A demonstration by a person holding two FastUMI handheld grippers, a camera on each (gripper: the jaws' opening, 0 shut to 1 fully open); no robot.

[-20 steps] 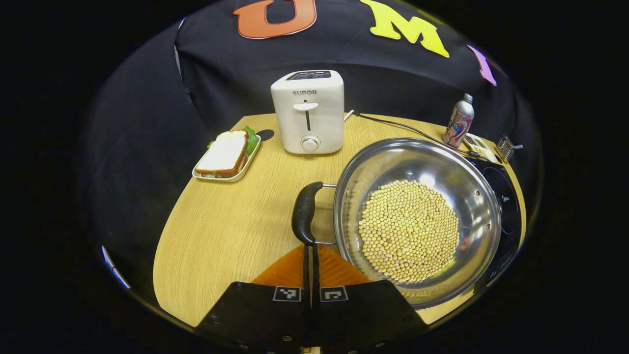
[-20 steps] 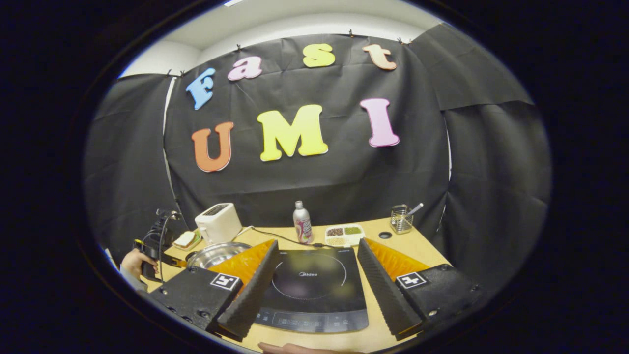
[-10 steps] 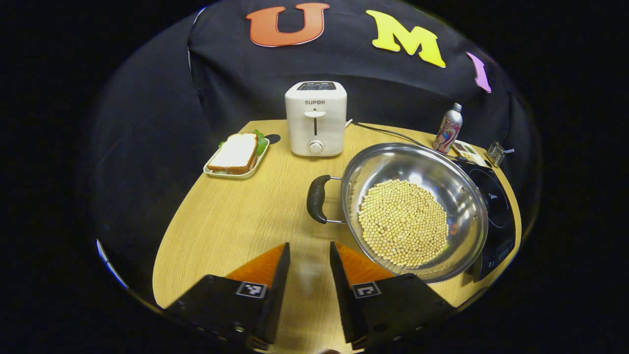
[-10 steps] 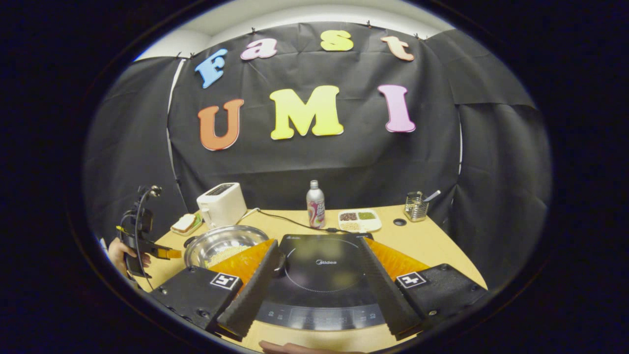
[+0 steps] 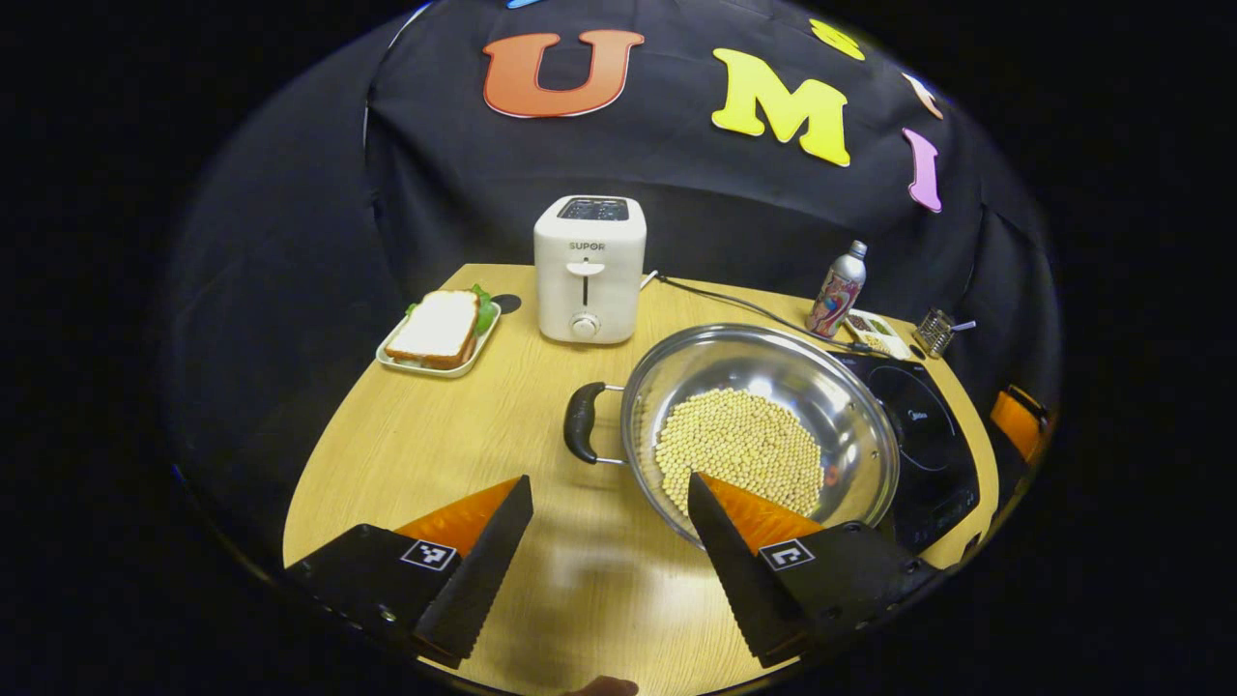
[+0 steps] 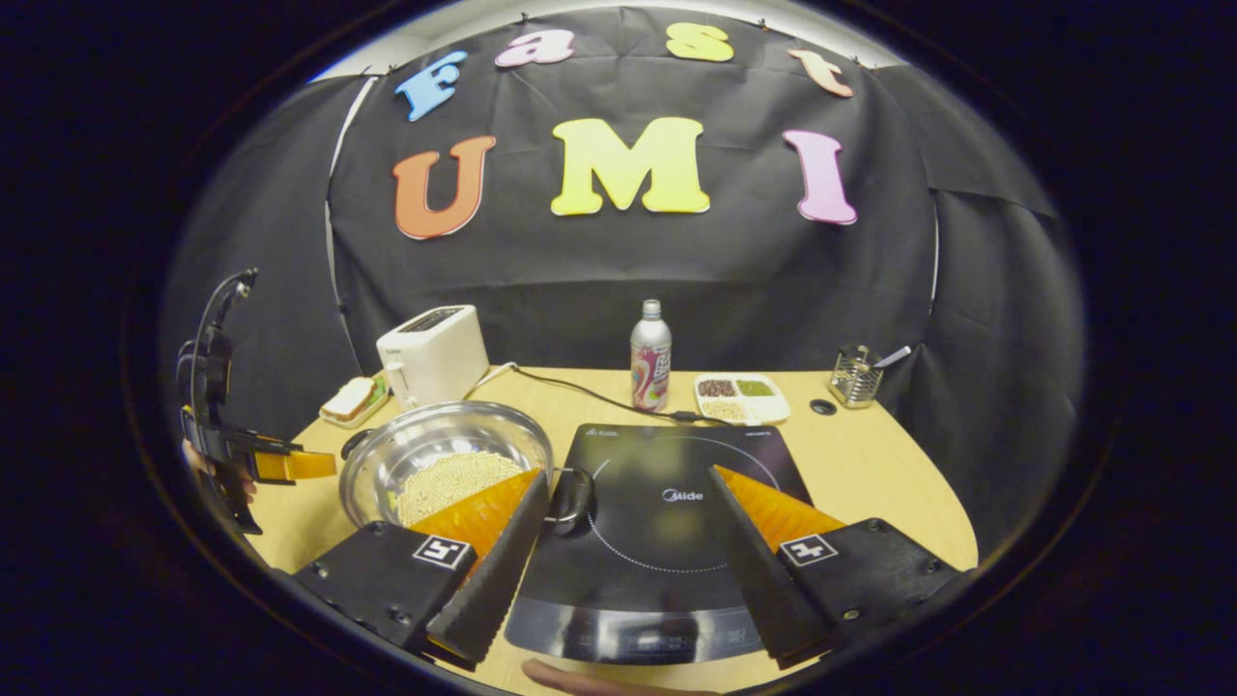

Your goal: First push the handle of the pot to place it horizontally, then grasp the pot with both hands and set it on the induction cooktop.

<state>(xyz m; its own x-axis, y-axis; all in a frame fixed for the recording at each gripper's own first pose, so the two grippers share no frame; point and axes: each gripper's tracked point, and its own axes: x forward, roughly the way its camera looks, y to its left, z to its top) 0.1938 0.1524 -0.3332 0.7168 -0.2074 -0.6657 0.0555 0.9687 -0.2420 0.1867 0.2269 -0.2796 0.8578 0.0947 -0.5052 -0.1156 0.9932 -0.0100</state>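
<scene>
The pot [image 5: 763,425] sits on the wooden table [image 5: 435,454], and it is the thing to go by. It is a shiny metal pot with a heap of little yellow beans [image 5: 739,449] in the middle. Its right edge touches or hangs over the left edge of the black induction cooktop [image 6: 667,522] (it is hard to tell which). One black handle [image 5: 580,422] sticks out on the pot's left side, and the other black handle [image 6: 570,495] lies over the cooktop's left edge.

The left gripper [image 5: 609,541] hangs in front of the pot with its fingers spread wide, and it holds nothing. Bare table lies between the fingers. The left handle is a little way ahead of the gap, not touching it.

The right gripper [image 6: 628,541] is wide open too, with nothing in it. It hangs over the cooktop, just right of the pot, and its left finger [image 6: 493,570] is close to the pot's right handle.

Behind the pot stands a white toaster [image 5: 588,269]. Left of the toaster is a sandwich on a small tray [image 5: 440,333]. A bottle [image 6: 650,356], a snack tray [image 6: 739,398] and a wire holder [image 6: 855,375] stand behind the cooktop, well away from the pot. There is open table left of the pot and in front of it.
</scene>
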